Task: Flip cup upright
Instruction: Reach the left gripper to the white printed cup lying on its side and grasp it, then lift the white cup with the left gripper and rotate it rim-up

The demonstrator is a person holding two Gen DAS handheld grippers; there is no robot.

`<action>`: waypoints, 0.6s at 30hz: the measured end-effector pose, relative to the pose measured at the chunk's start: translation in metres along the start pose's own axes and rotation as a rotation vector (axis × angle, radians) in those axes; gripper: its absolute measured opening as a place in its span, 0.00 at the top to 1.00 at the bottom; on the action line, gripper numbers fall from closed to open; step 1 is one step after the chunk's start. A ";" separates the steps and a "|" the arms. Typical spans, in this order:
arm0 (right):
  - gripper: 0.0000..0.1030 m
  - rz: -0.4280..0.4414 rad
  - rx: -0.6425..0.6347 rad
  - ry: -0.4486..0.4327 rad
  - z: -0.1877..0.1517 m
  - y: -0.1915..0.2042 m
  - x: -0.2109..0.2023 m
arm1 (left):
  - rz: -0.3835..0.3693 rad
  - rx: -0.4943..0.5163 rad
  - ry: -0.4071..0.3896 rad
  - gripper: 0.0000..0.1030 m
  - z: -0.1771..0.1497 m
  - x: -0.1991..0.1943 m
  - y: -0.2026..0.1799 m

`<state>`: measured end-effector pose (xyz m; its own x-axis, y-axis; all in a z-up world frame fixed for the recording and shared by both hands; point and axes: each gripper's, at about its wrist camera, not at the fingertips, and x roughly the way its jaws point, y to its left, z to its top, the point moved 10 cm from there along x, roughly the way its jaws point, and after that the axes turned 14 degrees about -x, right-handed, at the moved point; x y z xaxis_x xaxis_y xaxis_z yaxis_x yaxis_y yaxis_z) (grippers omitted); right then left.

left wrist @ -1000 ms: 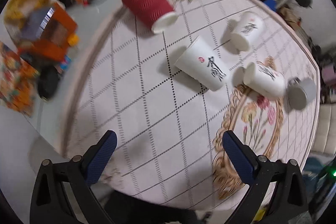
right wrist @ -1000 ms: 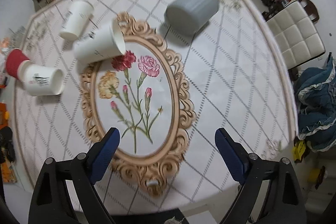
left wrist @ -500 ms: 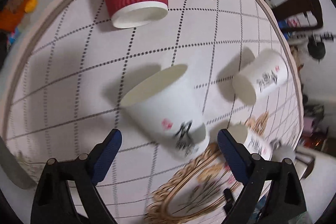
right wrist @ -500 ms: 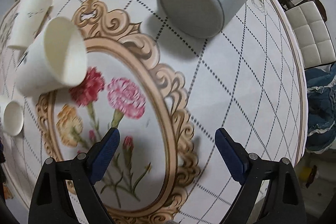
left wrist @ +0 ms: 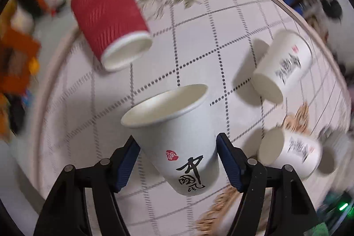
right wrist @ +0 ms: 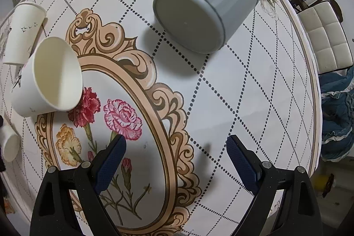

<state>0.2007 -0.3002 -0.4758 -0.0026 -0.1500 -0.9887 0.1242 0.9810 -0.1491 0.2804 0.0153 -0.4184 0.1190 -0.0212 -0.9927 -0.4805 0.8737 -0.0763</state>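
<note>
My left gripper (left wrist: 178, 160) is shut on a white paper cup with black writing (left wrist: 177, 132), held off the table with its mouth tilted up and away. A red ribbed cup (left wrist: 108, 21) lies on its side at the far left, and two more white cups (left wrist: 283, 68) (left wrist: 289, 152) lie on their sides at the right. My right gripper (right wrist: 176, 160) is open and empty above the tablecloth. A grey ribbed cup (right wrist: 203, 6) lies on its side ahead of it, base toward me. A white cup (right wrist: 46, 76) lies at its left, mouth toward me.
The round table (right wrist: 232, 103) has a checked cloth with a floral oval frame (right wrist: 137, 98). Another white cup (right wrist: 22, 34) lies at the far left in the right wrist view. Blurred clutter (left wrist: 20, 41) sits off the table's left edge; white chairs (right wrist: 325, 37) stand at the right.
My left gripper has closed on the white cup and lifted it, mouth tilting upward. My right gripper has moved a little closer to the grey cup, still open.
</note>
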 end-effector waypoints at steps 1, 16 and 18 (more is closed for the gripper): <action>0.09 0.003 0.001 -0.003 -0.003 0.000 -0.003 | 0.023 0.055 -0.029 0.34 -0.001 -0.008 0.002; 0.10 -0.002 0.039 0.020 -0.094 -0.017 -0.031 | 0.088 0.570 -0.048 0.34 -0.121 -0.041 -0.016; 0.09 -0.007 0.050 0.031 -0.106 -0.022 -0.034 | 0.087 0.625 -0.004 0.34 -0.150 -0.034 -0.018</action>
<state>0.0933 -0.3034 -0.4404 -0.0341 -0.1518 -0.9878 0.1731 0.9726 -0.1554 0.1548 -0.0724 -0.3973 0.1059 0.0637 -0.9923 0.1094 0.9911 0.0753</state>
